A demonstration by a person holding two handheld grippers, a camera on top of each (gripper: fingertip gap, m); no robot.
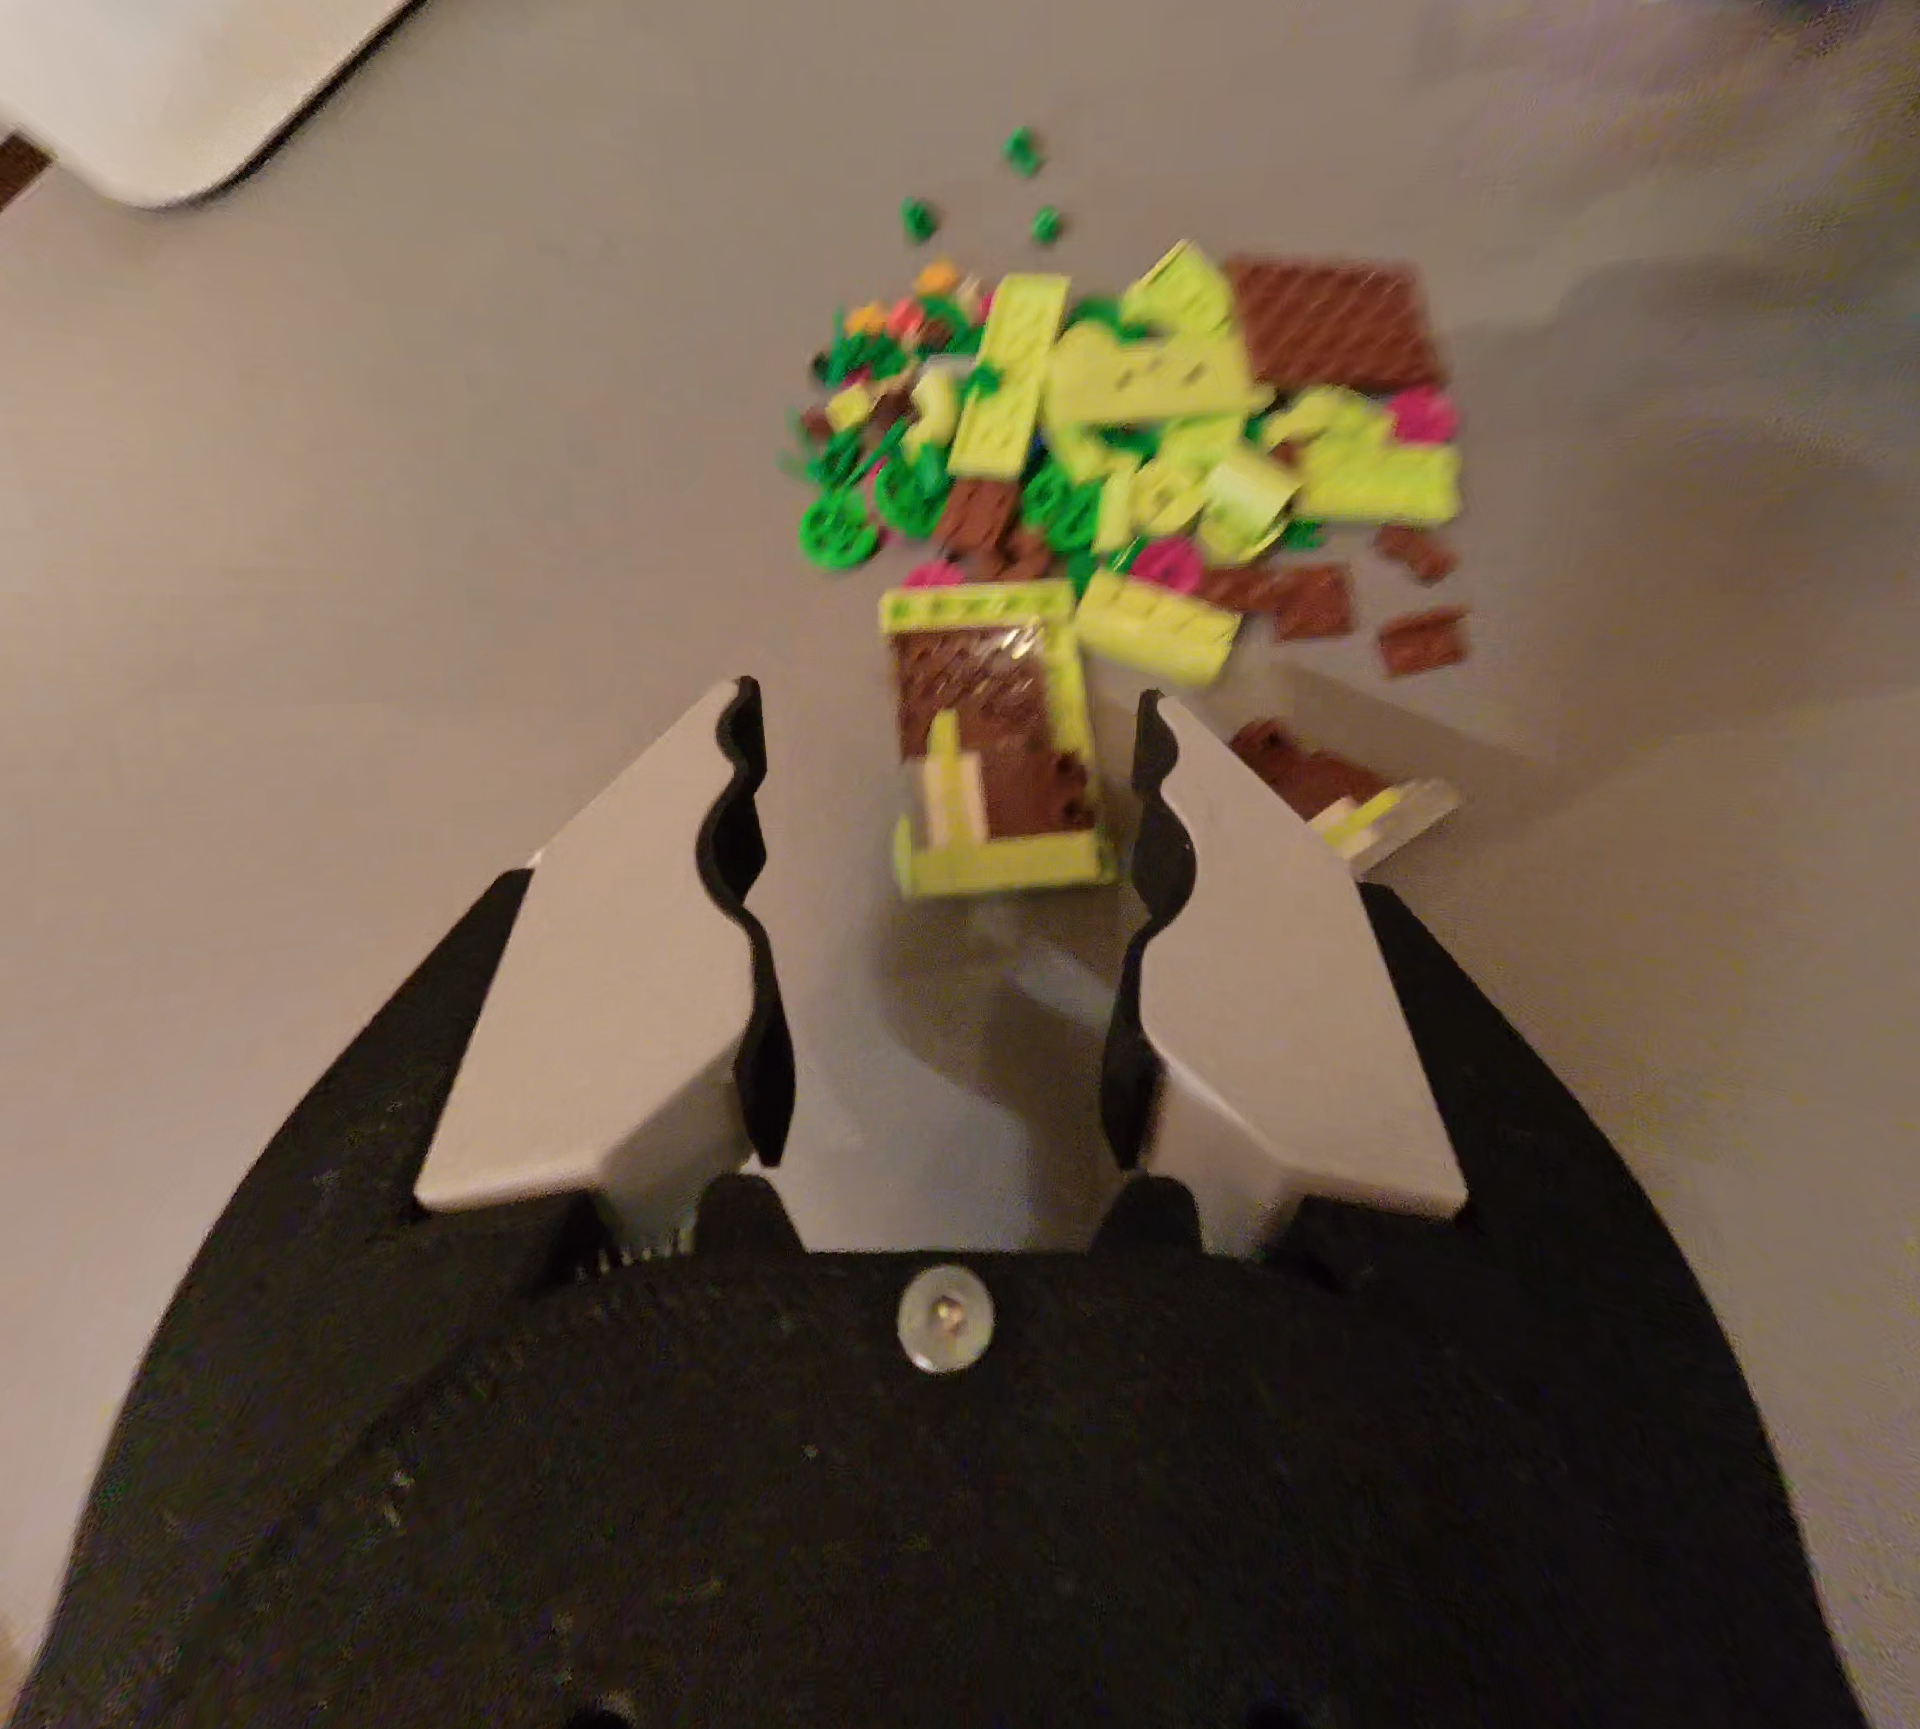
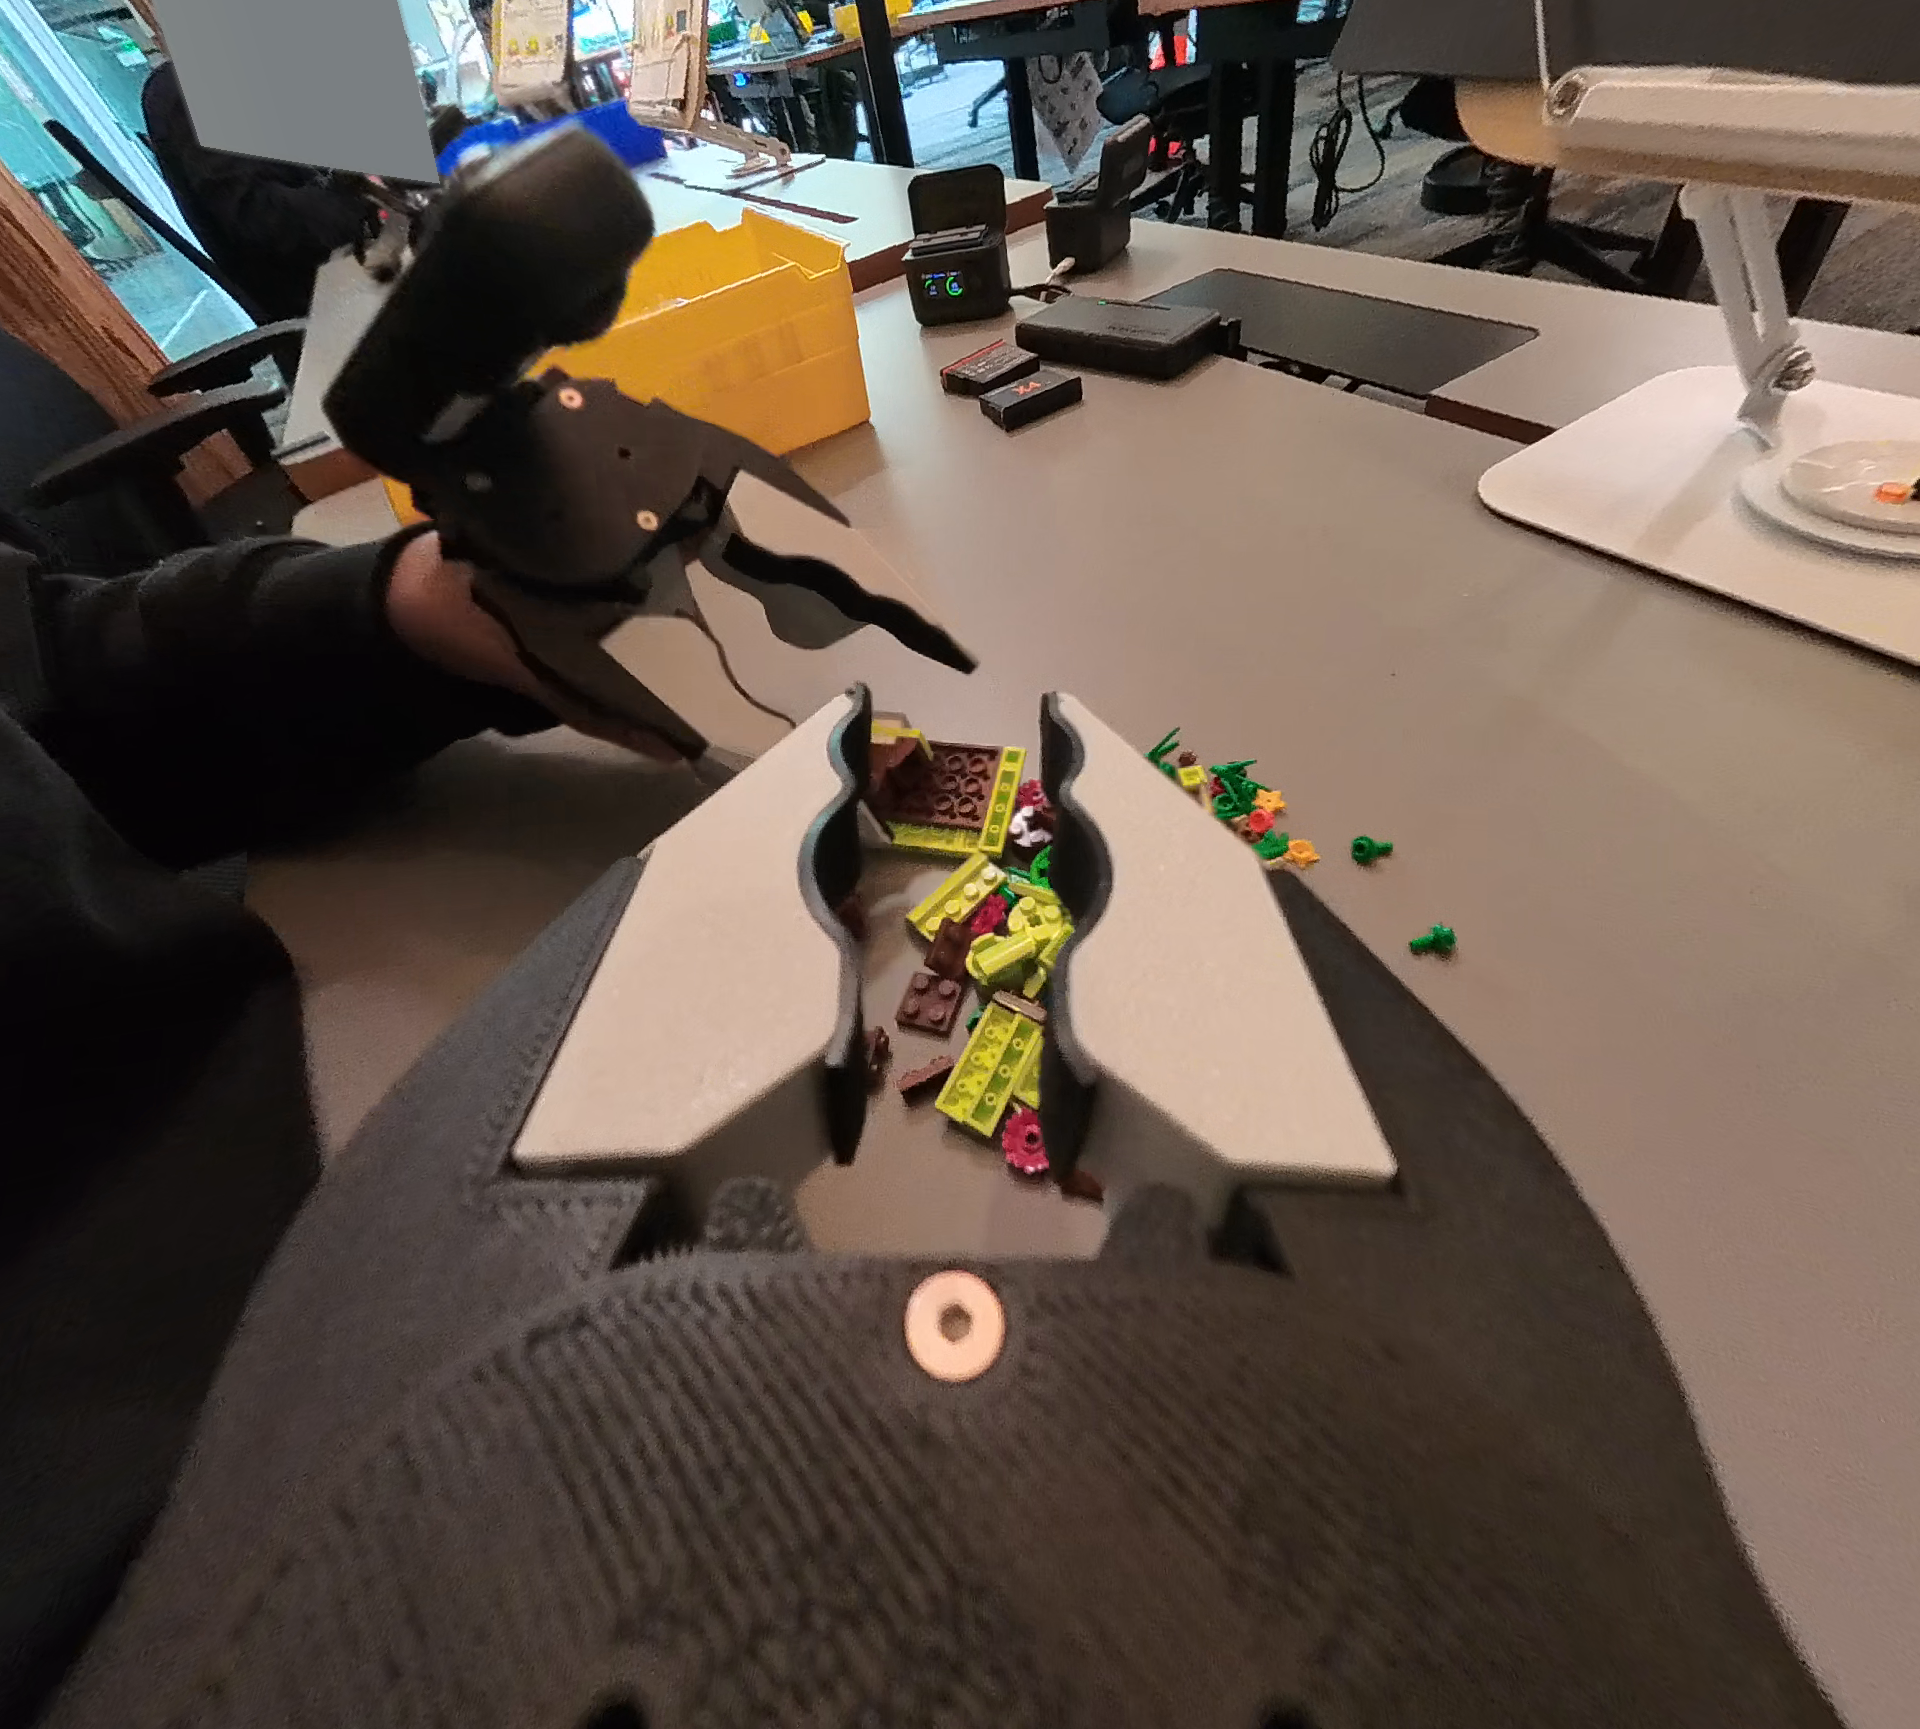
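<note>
A pile of small toy bricks (image 1: pixel 1122 432), lime, brown, green and pink, lies on the grey table (image 1: pixel 416 536). A part-built piece (image 1: pixel 987 744), a brown plate with a lime border, lies at the pile's near edge. My left gripper (image 1: pixel 945 703) is open and empty, its tips on either side of that piece and just above it. My right gripper (image 2: pixel 954 703) is open and empty and hovers over the pile (image 2: pixel 987 952). The part-built piece (image 2: pixel 951 791) shows just beyond its tips. The left gripper (image 2: pixel 821 682), held by a hand in a dark sleeve (image 2: pixel 447 599), angles down toward it.
A white monitor-stand base (image 2: pixel 1662 516) stands at the table's right; it also shows in the left wrist view (image 1: pixel 208 17). A yellow bin (image 2: pixel 748 329), small black boxes (image 2: pixel 1029 401) and a charger (image 2: pixel 956 256) sit farther back. Loose green pieces (image 2: pixel 1434 939) lie right of the pile. Across from one pair of fingers to the other is roughly 12 cm.
</note>
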